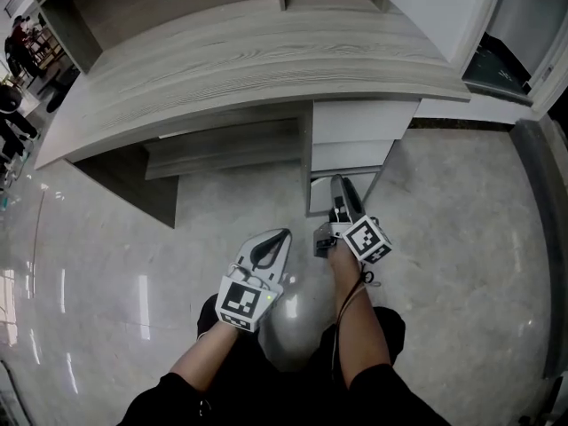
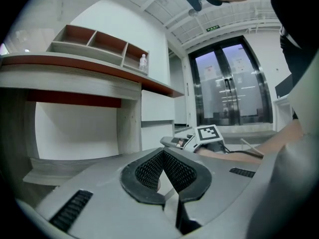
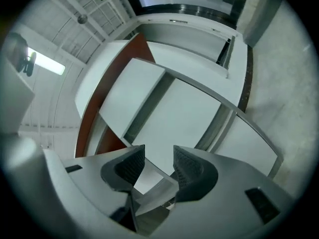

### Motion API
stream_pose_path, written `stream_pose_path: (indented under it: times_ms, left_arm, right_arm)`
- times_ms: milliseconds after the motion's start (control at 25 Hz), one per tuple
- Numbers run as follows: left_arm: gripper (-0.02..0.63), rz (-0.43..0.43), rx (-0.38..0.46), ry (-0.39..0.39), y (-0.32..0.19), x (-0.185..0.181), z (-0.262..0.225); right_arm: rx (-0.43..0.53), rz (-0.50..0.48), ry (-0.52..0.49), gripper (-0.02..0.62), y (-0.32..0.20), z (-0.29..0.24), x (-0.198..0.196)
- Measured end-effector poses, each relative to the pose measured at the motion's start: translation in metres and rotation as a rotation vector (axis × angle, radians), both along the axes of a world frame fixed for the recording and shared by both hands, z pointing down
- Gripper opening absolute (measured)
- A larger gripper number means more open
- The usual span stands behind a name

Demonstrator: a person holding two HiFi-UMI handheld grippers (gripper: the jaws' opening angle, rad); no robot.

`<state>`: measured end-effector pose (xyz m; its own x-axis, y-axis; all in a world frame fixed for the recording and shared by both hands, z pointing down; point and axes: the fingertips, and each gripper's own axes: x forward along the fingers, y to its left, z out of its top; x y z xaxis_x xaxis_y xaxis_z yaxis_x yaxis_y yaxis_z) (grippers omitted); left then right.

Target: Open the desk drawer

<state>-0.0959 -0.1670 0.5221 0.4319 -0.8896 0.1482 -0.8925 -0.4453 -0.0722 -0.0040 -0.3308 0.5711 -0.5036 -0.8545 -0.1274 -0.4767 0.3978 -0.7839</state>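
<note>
The table (image 1: 248, 60) has a pale wood-grain top, and the drawer stack (image 1: 364, 121) sits under its right end, white fronts one above another with narrow gaps between them. From the head view the fronts look level with each other and none stands out.

The right tongs (image 1: 339, 193) are held low in front of the bottom of that stack, pointing in at it. In the right gripper view the right tongs (image 3: 158, 153) are spread wide, and a white drawer front (image 3: 184, 118) fills the gap beyond the pads; whether a pad touches it cannot be told.

The left tongs (image 1: 277, 242) hang lower in the head view, over the glossy stone floor (image 1: 133, 264) and left of the right ones, well short of the drawers. The left gripper view shows the left tongs (image 2: 163, 153) pressed together at the tips with nothing held – past them lies the open space under the table, and to the right the other gripper's marker cube (image 2: 208, 133).

A shelf unit (image 2: 94, 41) stands on the table with a small bottle (image 2: 143, 61) at its end
</note>
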Motion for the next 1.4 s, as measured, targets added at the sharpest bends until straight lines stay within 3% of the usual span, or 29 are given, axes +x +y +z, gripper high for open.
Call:
stream_pose_path:
  times_ms: [200,840,1160,1400]
  left_arm:
    - [0.005,-0.004,-0.018,-0.037,0.002,-0.001,0.01]
    - [0.005,-0.002,-0.075,-0.043,-0.011,0.021,0.041]
    - [0.005,-0.011,-0.09,-0.041,-0.013,0.023,0.05]
    - [0.005,-0.009,-0.099,-0.06,-0.012,0.022,0.054]
  right_arm:
    - [-0.035,0.025,-0.086,0.167,-0.019,0.029,0.01]
    - [-0.047,-0.021,-0.06,0.167,-0.062,0.052,0.013]
    - [0.016,-0.061,-0.117,0.167,-0.066,0.047,0.011]
    - [0.122,-0.127,-0.158,0.166,-0.068,0.042,0.01]
